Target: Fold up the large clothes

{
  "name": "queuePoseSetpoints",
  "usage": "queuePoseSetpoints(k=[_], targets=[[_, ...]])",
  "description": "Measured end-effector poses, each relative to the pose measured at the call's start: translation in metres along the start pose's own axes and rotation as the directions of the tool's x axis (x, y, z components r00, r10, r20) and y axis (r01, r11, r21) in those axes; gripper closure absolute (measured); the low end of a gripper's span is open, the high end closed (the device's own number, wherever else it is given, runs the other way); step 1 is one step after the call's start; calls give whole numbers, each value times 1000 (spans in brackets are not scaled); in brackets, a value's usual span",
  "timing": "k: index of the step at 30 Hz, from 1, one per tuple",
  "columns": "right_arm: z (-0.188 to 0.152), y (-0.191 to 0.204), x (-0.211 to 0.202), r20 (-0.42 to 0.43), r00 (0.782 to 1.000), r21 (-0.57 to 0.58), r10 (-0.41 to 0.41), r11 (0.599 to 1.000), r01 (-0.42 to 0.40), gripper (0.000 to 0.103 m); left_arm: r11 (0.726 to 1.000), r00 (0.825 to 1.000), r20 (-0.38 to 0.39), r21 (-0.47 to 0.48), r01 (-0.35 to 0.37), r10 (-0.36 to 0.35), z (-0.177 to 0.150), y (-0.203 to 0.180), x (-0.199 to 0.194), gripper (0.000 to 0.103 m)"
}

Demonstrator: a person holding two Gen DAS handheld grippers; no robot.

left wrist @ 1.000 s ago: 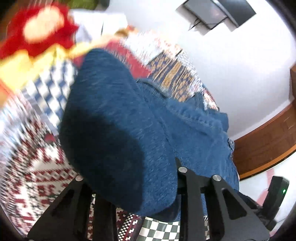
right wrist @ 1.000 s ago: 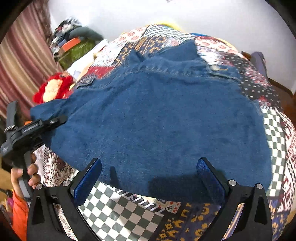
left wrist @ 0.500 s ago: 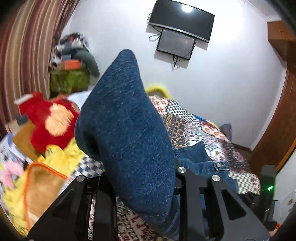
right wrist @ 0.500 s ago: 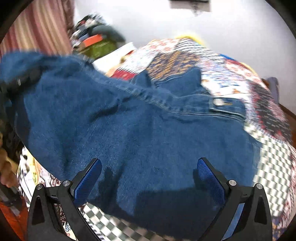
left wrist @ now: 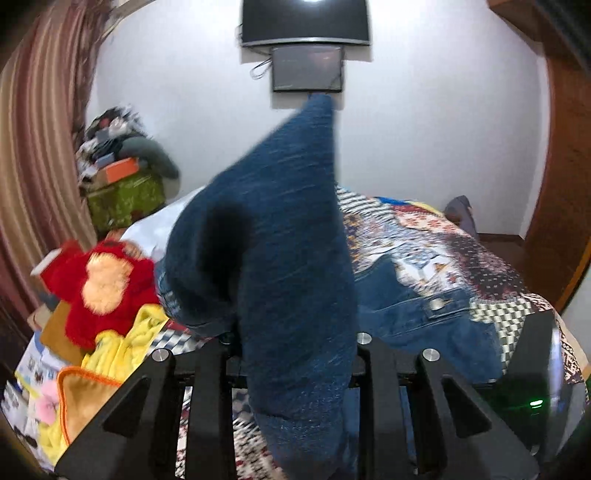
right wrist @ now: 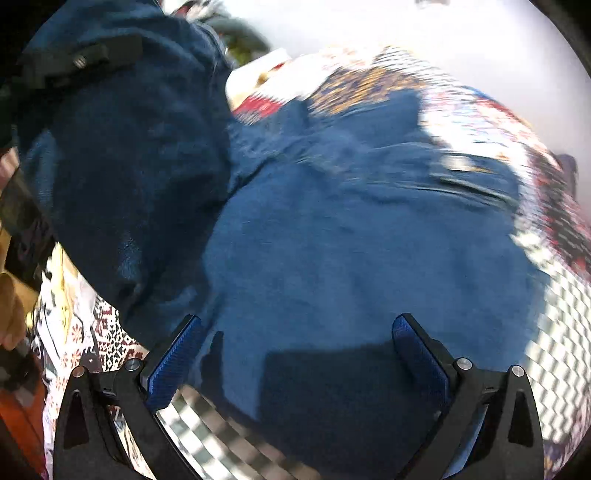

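A blue denim jacket (right wrist: 351, 229) lies on a patchwork bedspread (left wrist: 443, 243). My left gripper (left wrist: 295, 354) is shut on the jacket's left edge (left wrist: 280, 236) and holds it raised, so the cloth stands up in a peak before the camera. In the right wrist view that lifted flap (right wrist: 122, 147) hangs over at the upper left, with the left gripper's black body on it. My right gripper (right wrist: 295, 354) is open, its blue pads (right wrist: 173, 358) wide apart just above the jacket's near hem, holding nothing.
A red plush toy (left wrist: 103, 280), yellow cloth (left wrist: 118, 347) and clutter sit left of the bed. A striped curtain (left wrist: 33, 147) hangs at left. A wall TV (left wrist: 304, 22) is ahead. A wooden door (left wrist: 569, 184) is at right.
My left gripper has lifted the jacket's left edge off the bed and carried it up and over toward the middle. The right gripper stayed open near the hem.
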State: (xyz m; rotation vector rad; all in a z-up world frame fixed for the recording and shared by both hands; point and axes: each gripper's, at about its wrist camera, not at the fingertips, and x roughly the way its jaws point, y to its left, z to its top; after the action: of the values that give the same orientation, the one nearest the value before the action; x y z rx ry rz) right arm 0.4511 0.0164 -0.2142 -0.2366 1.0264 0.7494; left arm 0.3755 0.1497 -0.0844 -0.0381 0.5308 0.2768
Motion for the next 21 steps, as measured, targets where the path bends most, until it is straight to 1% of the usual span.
queuePoseSetpoints(k=[1,4,5,7,9,11,13,16,17,18,19,20,21], targets=[[-2,-6,-8,13,1000,19,-5,1000,5,0,1000,1000,7,14,10,-10,4,-8,-1,77],[-19,-47,-48,63,997,127,-43,991,35,0,994,997,39,92,60,-64,14,-44,-5,77],[-24,-59,-59,76,995,160,-61,986,48,0,987,995,50,138,84,-91,16,-63,-8,77],[-36,-85,-85,100,989,229,-105,970,79,0,974,990,56,194,116,-130,16,-88,-12,77],[-45,-109,-108,117,981,285,-154,952,115,0,951,981,35,257,174,-189,11,-116,-15,78],[-58,-129,-131,129,971,329,-203,932,152,0,926,974,-12,306,220,-228,1,-138,-16,78],[-71,-145,-150,132,960,364,-247,913,185,0,891,966,-63,376,256,-251,-17,-160,-16,78],[-89,-155,-170,130,951,400,-281,892,209,0,838,954,-155,457,299,-256,-48,-182,-10,78],[-96,-157,-175,129,949,412,-288,886,213,0,809,946,-205,491,322,-253,-63,-189,-7,78],[-102,-158,-180,130,948,420,-290,882,213,0,788,942,-230,520,330,-242,-74,-193,-6,78],[-106,-162,-182,130,948,424,-290,881,211,0,769,942,-245,548,330,-230,-85,-198,-6,78],[-110,-161,-185,131,948,427,-291,879,211,0,743,943,-258,584,327,-212,-97,-201,-7,77],[-114,-161,-188,130,947,428,-293,879,213,0,721,946,-263,617,315,-189,-109,-203,-9,76]])
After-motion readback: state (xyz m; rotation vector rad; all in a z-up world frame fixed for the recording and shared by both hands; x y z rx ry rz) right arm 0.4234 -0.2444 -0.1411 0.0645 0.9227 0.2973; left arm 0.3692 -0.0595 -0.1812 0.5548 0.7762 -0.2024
